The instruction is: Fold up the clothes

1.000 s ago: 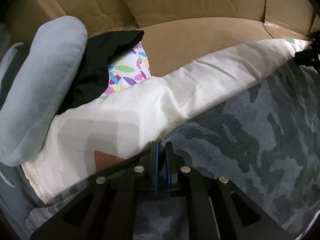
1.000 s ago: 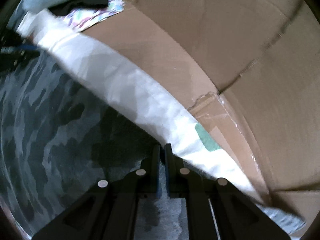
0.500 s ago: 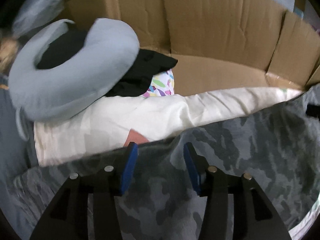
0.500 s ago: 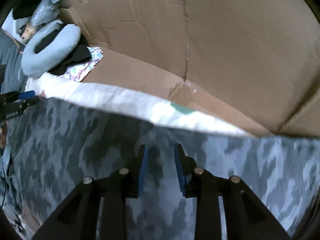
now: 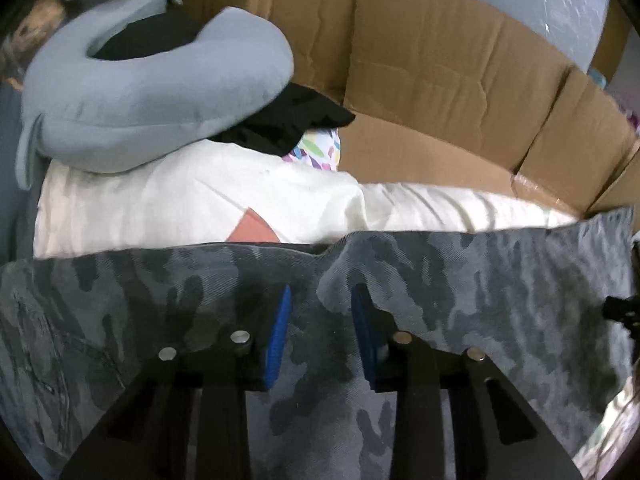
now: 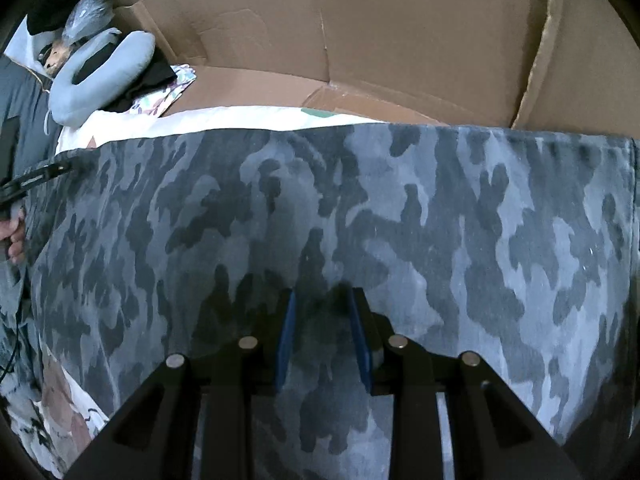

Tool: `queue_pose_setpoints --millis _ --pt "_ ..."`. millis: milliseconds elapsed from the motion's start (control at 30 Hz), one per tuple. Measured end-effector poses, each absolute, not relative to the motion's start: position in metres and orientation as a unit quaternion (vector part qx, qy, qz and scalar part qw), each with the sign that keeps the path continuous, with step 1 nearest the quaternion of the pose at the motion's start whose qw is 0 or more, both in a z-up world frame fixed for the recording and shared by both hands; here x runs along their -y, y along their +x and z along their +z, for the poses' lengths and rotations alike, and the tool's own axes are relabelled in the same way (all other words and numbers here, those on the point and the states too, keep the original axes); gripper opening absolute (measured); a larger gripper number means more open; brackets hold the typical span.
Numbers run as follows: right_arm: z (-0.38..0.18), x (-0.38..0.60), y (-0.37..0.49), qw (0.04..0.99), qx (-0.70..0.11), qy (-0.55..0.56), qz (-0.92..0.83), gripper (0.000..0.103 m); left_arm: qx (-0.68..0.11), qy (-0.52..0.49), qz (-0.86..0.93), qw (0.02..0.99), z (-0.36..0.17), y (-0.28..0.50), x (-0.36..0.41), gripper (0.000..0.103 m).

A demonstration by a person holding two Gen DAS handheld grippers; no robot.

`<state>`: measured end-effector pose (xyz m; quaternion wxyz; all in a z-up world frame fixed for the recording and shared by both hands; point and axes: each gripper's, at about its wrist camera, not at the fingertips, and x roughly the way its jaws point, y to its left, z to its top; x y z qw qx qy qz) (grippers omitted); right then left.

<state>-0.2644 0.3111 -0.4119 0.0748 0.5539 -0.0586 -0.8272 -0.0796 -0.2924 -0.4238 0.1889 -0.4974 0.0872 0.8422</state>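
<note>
From the left wrist view, my left claw (image 5: 320, 332) is spread, holding nothing, above the camouflage garment (image 5: 460, 280). The garment lies over a cream cloth (image 5: 160, 204), with a grey neck pillow (image 5: 160, 96) and a cardboard box (image 5: 440, 80) beyond. One fold looks laid, though a lump near the far edge needs smoothing.

From the right wrist view, my right claw (image 6: 322, 336) is spread too, empty. The camouflage garment (image 6: 400, 208) lies broad and mostly flat, its far edge straight. I judge further folds are left; it looks too wide to be finished.
</note>
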Motion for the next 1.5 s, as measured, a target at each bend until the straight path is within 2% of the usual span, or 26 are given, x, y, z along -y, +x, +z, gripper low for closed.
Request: queue_pose_setpoints --millis 133,267,367,467,700,1033,1200,1433,1500 --pt "-0.417 -0.312 -0.260 0.067 0.063 0.558 -0.825 0.025 -0.091 -0.512 0.836 0.177 -0.439 -0.093 0.287 0.030" --pt "-0.420 -0.312 -0.258 0.062 0.066 0.561 -0.823 0.025 -0.088 -0.526 0.832 0.154 -0.451 -0.110 0.289 0.017" --pt "-0.422 -0.313 -0.255 0.057 0.067 0.563 -0.822 0.025 -0.088 -0.532 0.831 0.140 -0.456 -0.119 0.289 0.013" --pt "-0.425 -0.317 -0.249 0.049 0.068 0.567 -0.819 0.025 -0.108 -0.536 0.827 0.131 -0.460 -0.127 0.282 0.013" --pt "-0.427 -0.331 -0.218 0.042 0.062 0.581 -0.810 0.025 -0.095 -0.547 0.824 0.112 -0.451 -0.124 0.278 0.013" --pt "-0.426 -0.378 -0.166 0.001 0.071 0.590 -0.804 0.025 -0.071 -0.545 0.821 0.156 -0.423 -0.070 0.312 0.013" --pt "-0.424 -0.392 -0.150 -0.019 0.073 0.588 -0.805 0.025 -0.084 -0.538 0.821 0.174 -0.417 -0.030 0.317 0.013" --pt "-0.428 -0.413 -0.128 -0.046 0.082 0.599 -0.796 0.025 -0.100 -0.569 0.790 0.204 -0.442 0.025 0.317 0.013" --pt "-0.423 -0.416 -0.122 -0.044 0.062 0.607 -0.791 0.025 -0.107 -0.585 0.779 0.198 -0.457 0.030 0.319 0.013"
